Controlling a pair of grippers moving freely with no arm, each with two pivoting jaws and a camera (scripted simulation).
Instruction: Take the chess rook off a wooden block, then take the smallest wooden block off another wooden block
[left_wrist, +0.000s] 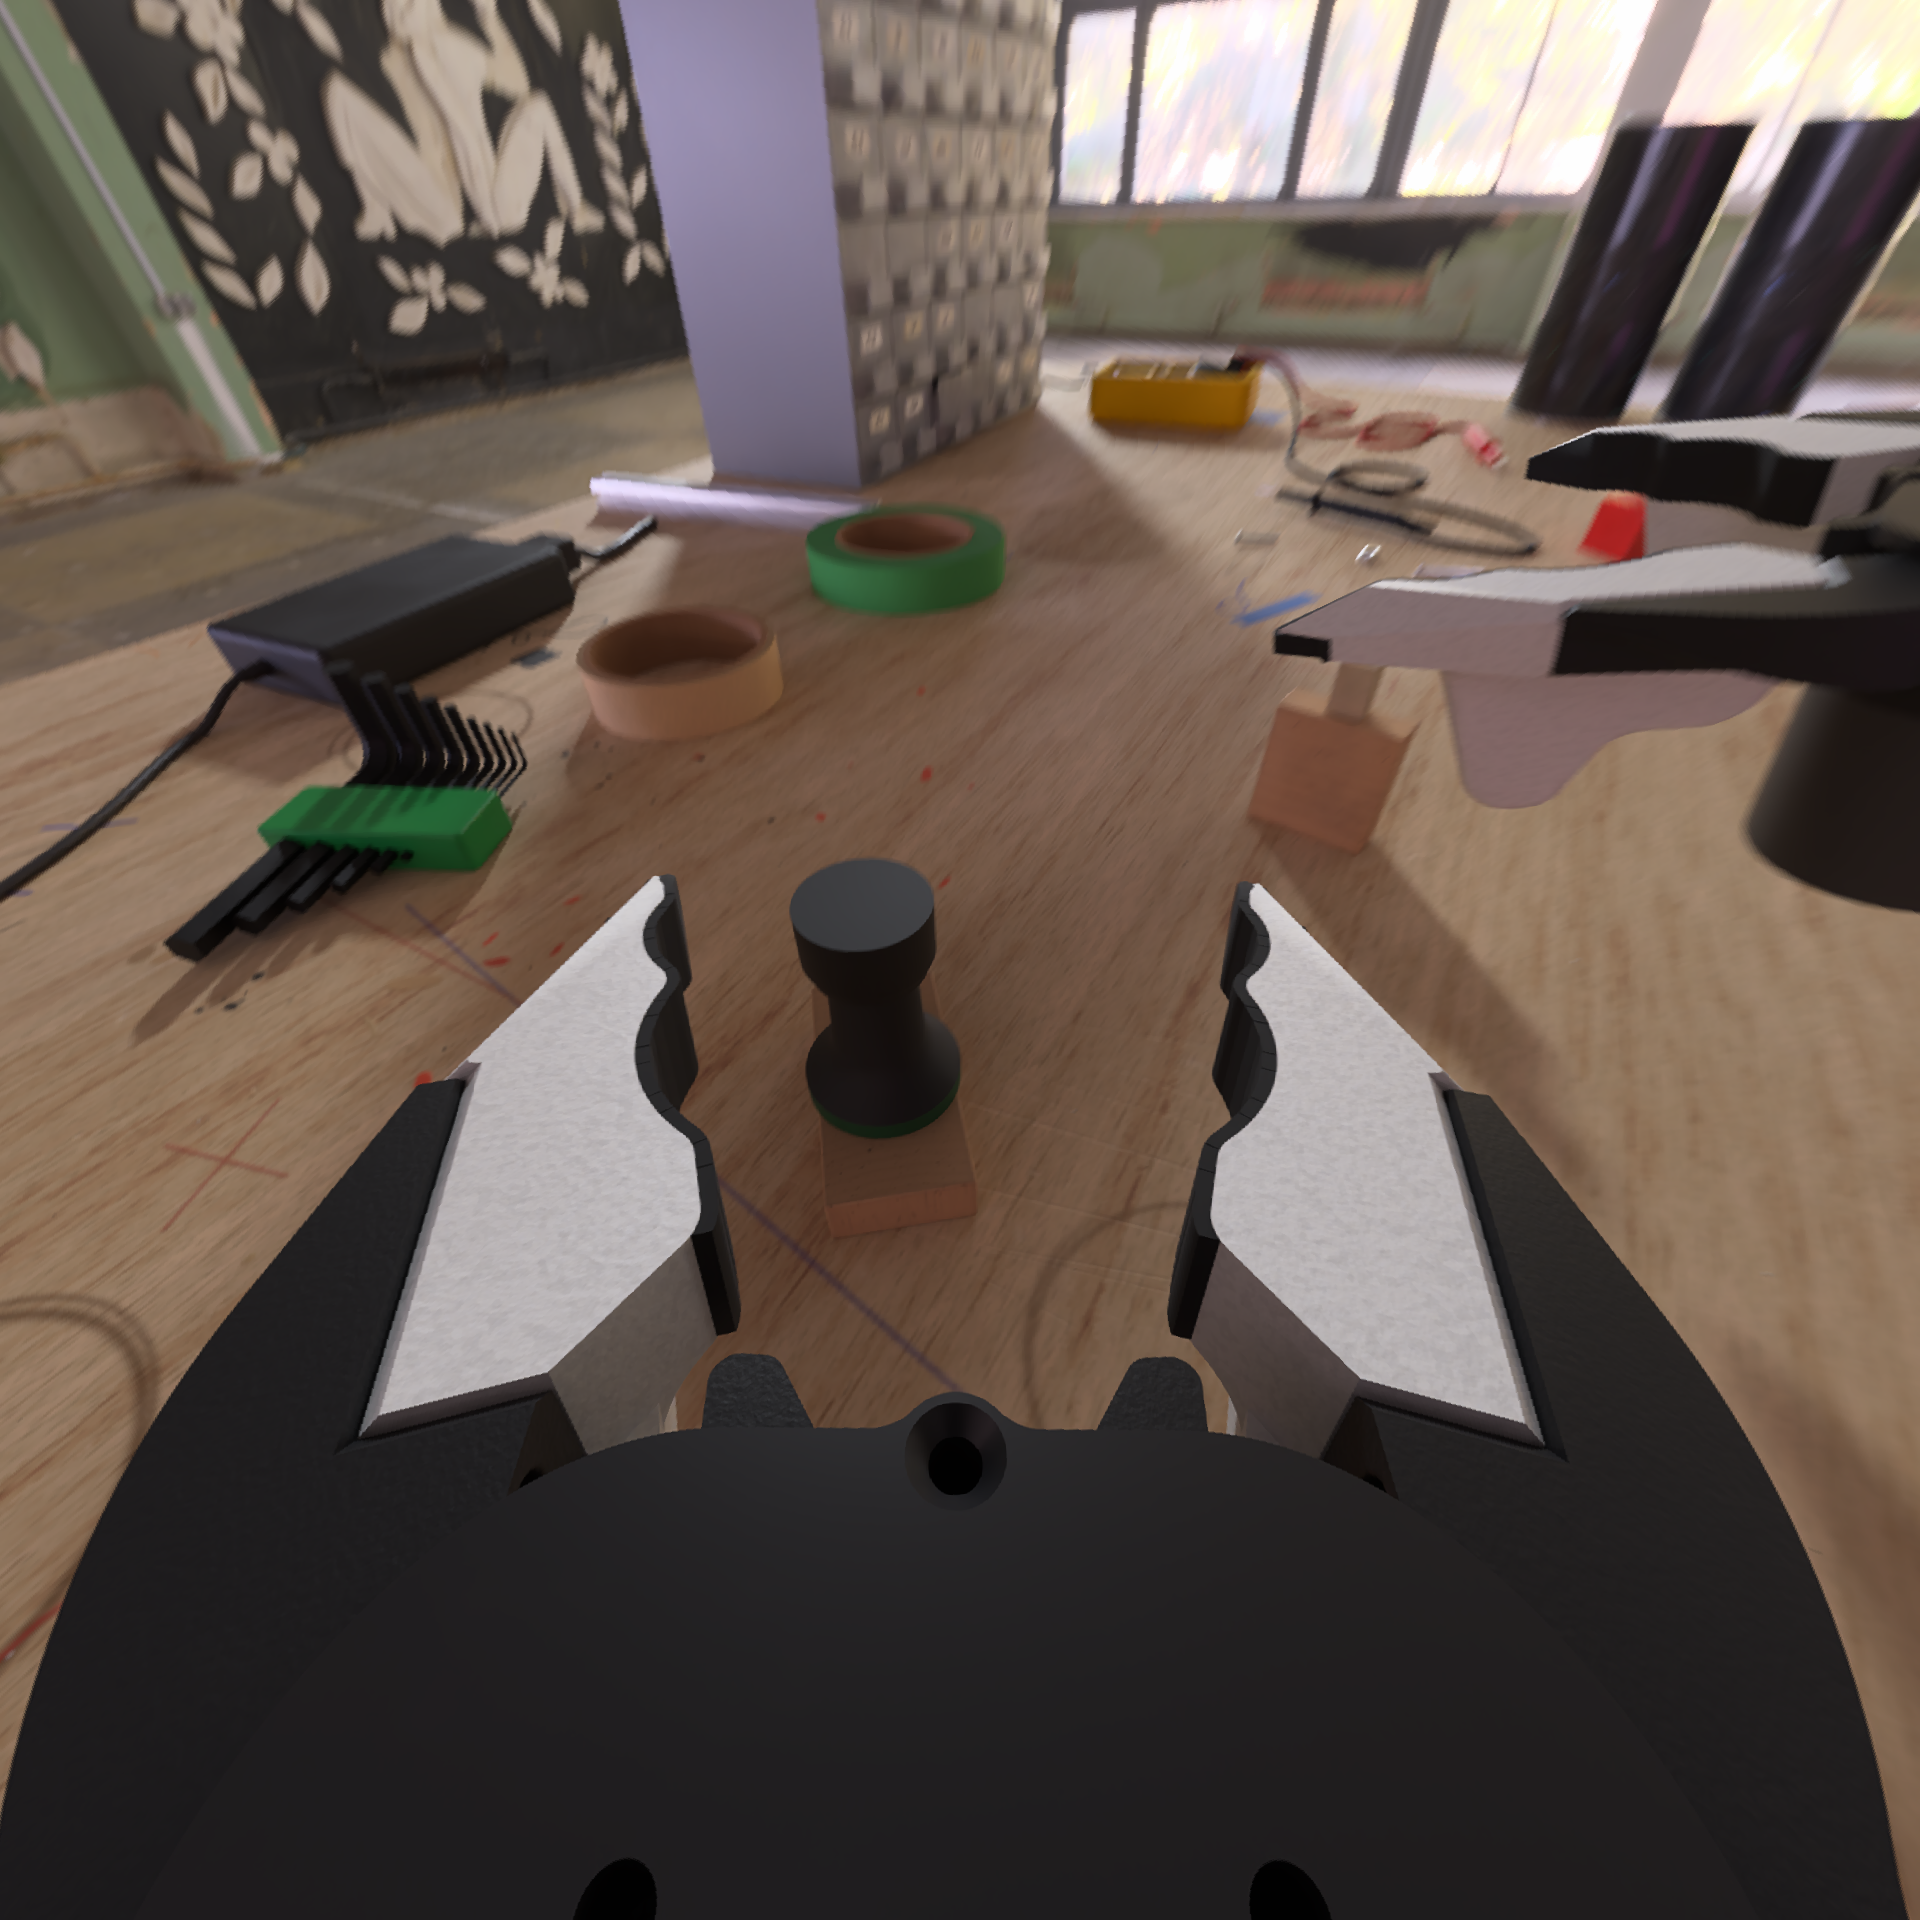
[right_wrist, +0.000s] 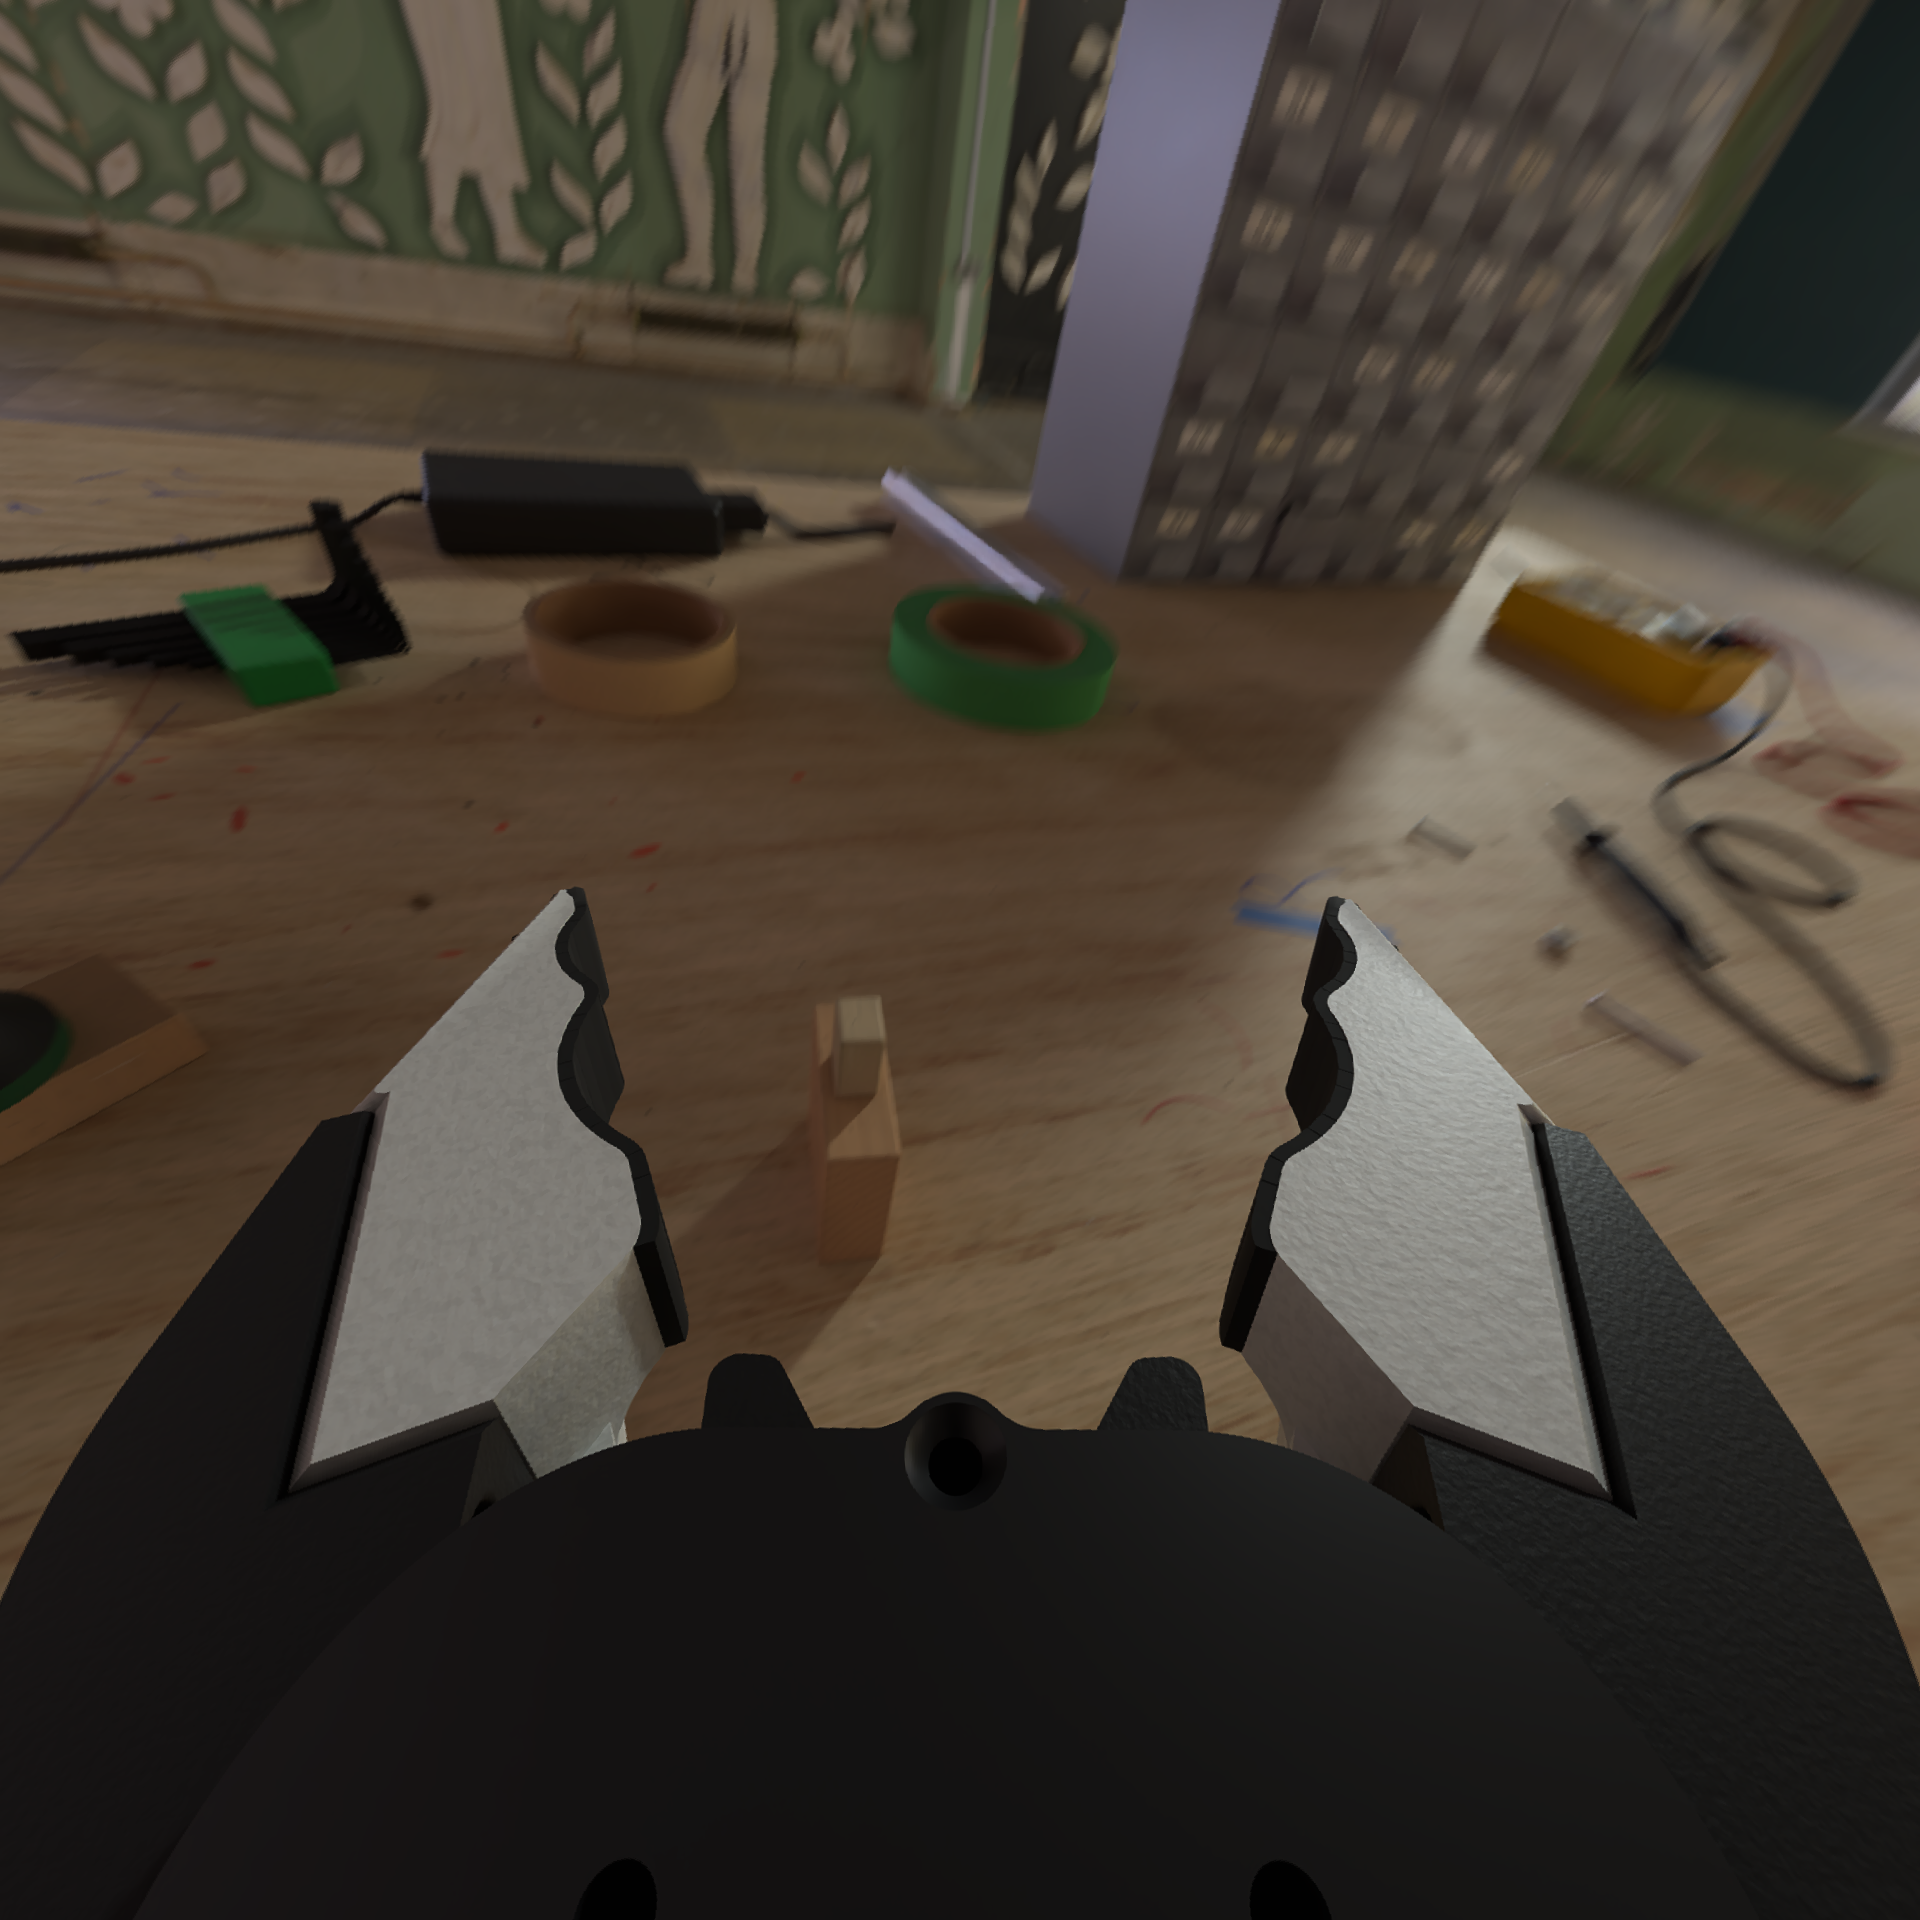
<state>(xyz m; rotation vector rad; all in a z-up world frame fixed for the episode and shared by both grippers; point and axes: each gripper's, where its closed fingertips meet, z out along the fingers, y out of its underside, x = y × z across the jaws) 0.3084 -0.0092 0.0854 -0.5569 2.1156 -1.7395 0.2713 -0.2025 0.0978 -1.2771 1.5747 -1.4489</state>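
A black chess rook (left_wrist: 873, 1008) with a green base stands upright on a flat wooden block (left_wrist: 899, 1179). My left gripper (left_wrist: 956, 904) is open above it, and the rook sits between the fingers without touching them. To the right, a small pale wooden block (left_wrist: 1356, 691) stands on a larger wooden block (left_wrist: 1325, 769). My right gripper (right_wrist: 954, 914) is open above that pair, with the small block (right_wrist: 858, 1044) on the larger block (right_wrist: 857, 1174) between its fingers. The right gripper also shows in the left wrist view (left_wrist: 1413, 556). The rook's block shows at the left edge (right_wrist: 94, 1049).
On the wooden table are a tan tape roll (left_wrist: 681, 670), a green tape roll (left_wrist: 904, 556), a green-holdered hex key set (left_wrist: 384, 821), a black power adapter (left_wrist: 395, 613) with cable, a lilac tower box (left_wrist: 842, 239), a yellow tray (left_wrist: 1174, 393) and loose cables (left_wrist: 1403, 499).
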